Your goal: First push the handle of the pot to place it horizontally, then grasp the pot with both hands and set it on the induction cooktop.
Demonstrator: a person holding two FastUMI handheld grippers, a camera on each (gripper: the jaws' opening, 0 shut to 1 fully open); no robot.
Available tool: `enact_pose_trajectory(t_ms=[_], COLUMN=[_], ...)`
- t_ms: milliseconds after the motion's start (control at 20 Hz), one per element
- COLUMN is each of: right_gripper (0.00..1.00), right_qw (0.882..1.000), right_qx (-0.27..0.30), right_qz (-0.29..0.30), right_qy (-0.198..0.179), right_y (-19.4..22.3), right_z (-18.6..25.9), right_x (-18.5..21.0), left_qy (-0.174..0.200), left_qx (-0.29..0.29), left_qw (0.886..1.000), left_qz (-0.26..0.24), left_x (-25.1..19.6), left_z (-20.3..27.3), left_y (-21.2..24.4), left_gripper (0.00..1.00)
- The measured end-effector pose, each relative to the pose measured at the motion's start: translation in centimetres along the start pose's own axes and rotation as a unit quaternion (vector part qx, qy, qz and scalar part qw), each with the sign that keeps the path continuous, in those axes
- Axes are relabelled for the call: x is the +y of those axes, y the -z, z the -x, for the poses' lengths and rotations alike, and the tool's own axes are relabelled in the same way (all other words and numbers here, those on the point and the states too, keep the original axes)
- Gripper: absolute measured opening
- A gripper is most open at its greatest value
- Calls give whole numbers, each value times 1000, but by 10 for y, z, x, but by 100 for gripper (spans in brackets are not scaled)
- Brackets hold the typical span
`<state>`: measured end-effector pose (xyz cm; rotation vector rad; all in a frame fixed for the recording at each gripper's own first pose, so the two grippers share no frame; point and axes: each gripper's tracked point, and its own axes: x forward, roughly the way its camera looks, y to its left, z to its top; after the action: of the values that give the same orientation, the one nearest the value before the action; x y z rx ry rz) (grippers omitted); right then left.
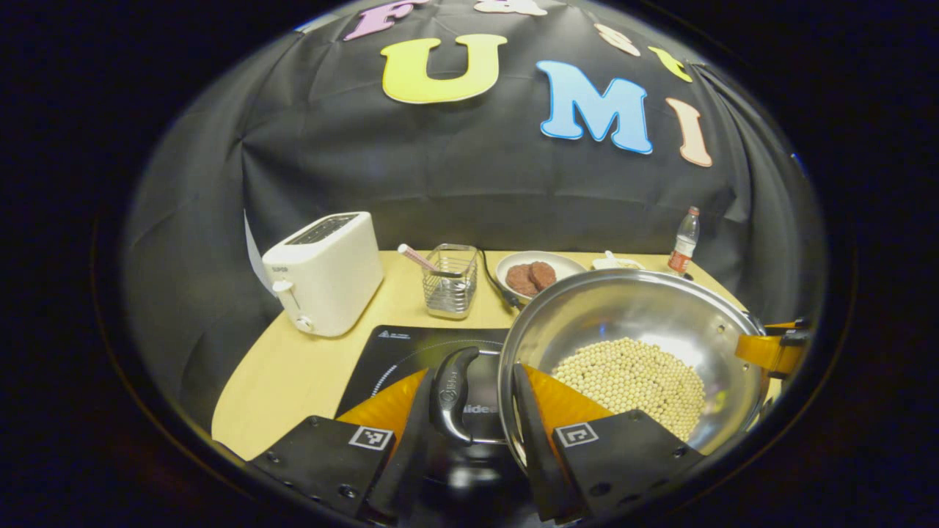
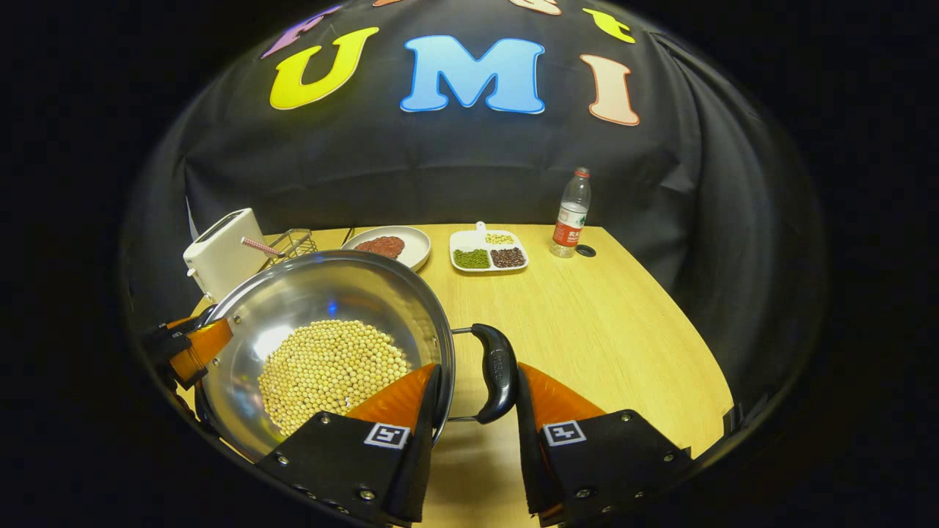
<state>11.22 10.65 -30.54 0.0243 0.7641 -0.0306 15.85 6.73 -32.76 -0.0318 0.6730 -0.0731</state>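
Stainless steel pot full of pale round beans is what both grippers are working on, one at each side handle.

Left gripper view first: the left gripper points forward and slightly down, its two fingers standing either side of the pot's black loop handle. They sit close around it, but I can't tell whether both actually press on it, since the lower part of the handle is lost between the finger bases. Under the handle and the pot's near edge is the black induction cooktop, so the pot is at least partly over it; how much of it sits there is hidden by the bowl. Across the pot, the right gripper is cut off at the picture's edge. Behind the pot there's a white toaster, a wire basket and a plate on the wooden table.

Right gripper view: the right gripper straddles the pot's other black handle, one finger over the rim, the other outside the handle. Again close, contact not clear. Beyond the pot, the left gripper is mostly cropped. Past the pot stand a divided dish and a bottle.
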Motion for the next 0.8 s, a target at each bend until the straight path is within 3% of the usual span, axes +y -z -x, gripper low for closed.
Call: enact_pose_trajectory(t_ms=[100,300,350,450,500,800], right_gripper=[52,52,52,52,52,52], right_qw=[1000,1000,1000,1000,1000,999], right_qx=[0,1,3,6,7,11], right_qz=[0,5,8,12,12,22], right_qy=[-1,-5,-5,-8,-10,-21], right_y=[5,-1,-1,0,0,-1], right_z=[-1,0,-1,-4,-5,-15], right_x=[20,49,57,71,77,110], left_qy=[-1,-4,-4,-7,-9,-22], left_qx=[0,2,5,9,9,16], left_qw=[1000,1000,1000,1000,1000,1000], left_qz=[0,1,1,2,3,13], left_x=[20,56,63,78,86,121], left_z=[-2,-6,-9,-13,-16,-22], left_y=[0,1,2,5,5,12], left_gripper=[66,62,66,62,66,66])
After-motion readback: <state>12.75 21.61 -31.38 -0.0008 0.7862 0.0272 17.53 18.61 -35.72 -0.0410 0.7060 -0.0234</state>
